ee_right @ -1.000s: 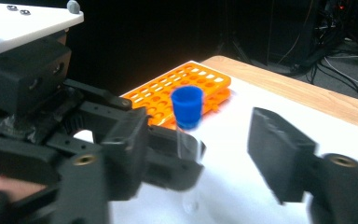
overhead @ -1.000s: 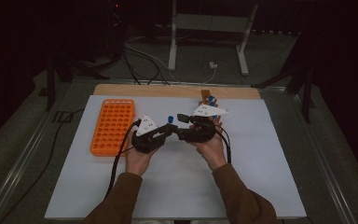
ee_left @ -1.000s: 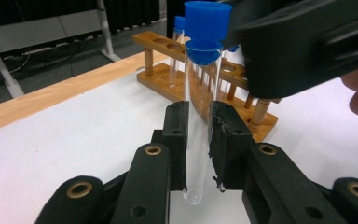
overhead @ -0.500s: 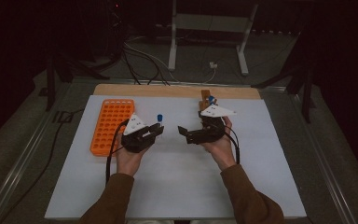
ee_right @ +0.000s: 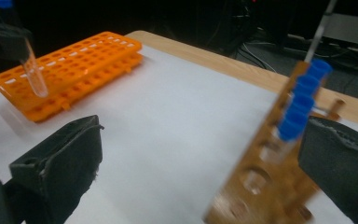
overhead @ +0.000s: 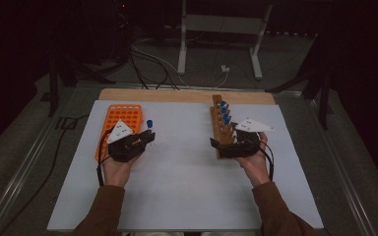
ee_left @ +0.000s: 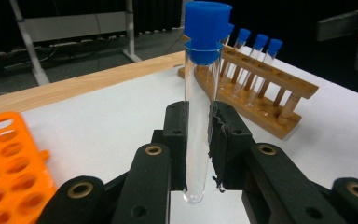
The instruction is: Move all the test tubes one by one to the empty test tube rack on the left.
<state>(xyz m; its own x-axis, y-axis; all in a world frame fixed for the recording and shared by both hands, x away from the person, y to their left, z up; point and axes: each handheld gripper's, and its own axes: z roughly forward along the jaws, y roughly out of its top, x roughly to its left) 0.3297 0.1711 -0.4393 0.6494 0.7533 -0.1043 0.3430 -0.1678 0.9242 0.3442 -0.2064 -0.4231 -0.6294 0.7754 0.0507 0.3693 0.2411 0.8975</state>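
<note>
white table [overhead: 187, 196], orange rack [overhead: 124, 116] far left, wooden rack [overhead: 220, 129] right with capped tubes. left gripper [ee_left: 198, 140] pinches a blue-capped tube [ee_left: 198, 116] upright, just right of the orange rack. right gripper [ee_right: 200, 172], jaws just opened wide, holds nothing beside the wooden rack. keep the tube vertical, centre it over a hole, lower slowly.

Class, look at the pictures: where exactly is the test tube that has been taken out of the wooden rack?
In the high view, the test tube stands upright, clamped in the left gripper, just right of the orange rack and well left of the wooden rack.
</note>
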